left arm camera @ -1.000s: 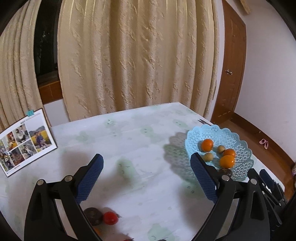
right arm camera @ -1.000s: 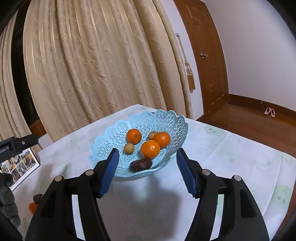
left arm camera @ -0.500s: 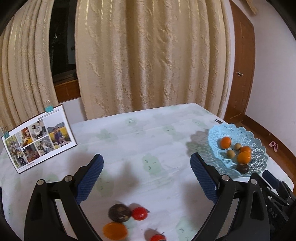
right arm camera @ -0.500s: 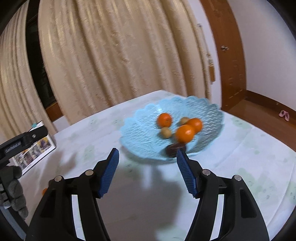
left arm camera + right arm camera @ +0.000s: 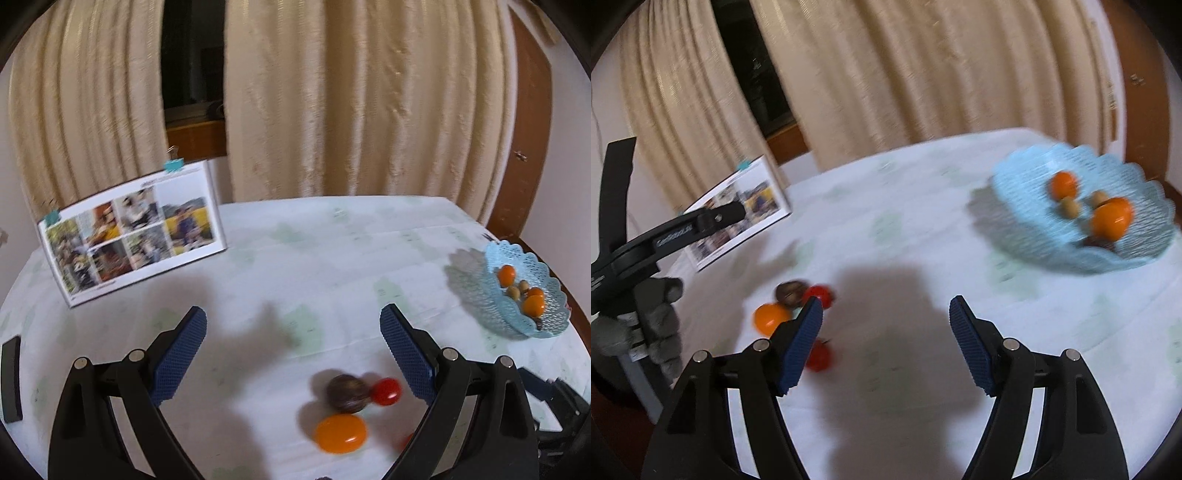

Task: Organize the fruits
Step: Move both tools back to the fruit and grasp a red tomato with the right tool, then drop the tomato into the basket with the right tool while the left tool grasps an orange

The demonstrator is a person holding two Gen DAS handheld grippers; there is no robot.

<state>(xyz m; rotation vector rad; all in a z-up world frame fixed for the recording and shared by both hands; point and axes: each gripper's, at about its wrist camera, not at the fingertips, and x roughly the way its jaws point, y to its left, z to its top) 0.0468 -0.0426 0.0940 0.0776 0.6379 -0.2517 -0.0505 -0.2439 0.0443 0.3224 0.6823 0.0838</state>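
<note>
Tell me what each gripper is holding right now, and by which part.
Nothing is held. The left gripper and right gripper both have jaws spread wide with only tablecloth between them.

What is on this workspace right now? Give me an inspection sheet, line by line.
Surface: table under a pale cloth with faint green print.
Job's things: blue basket holding oranges and small brown fruits; loose on the cloth, a dark round fruit, a red fruit and an orange fruit close together; another red fruit nearby.
Clutter: photo board standing propped.
Grippers: left gripper open, empty; right gripper open, empty.
Cables: nothing seen.
Surroundings: beige curtains, wooden door.
</note>
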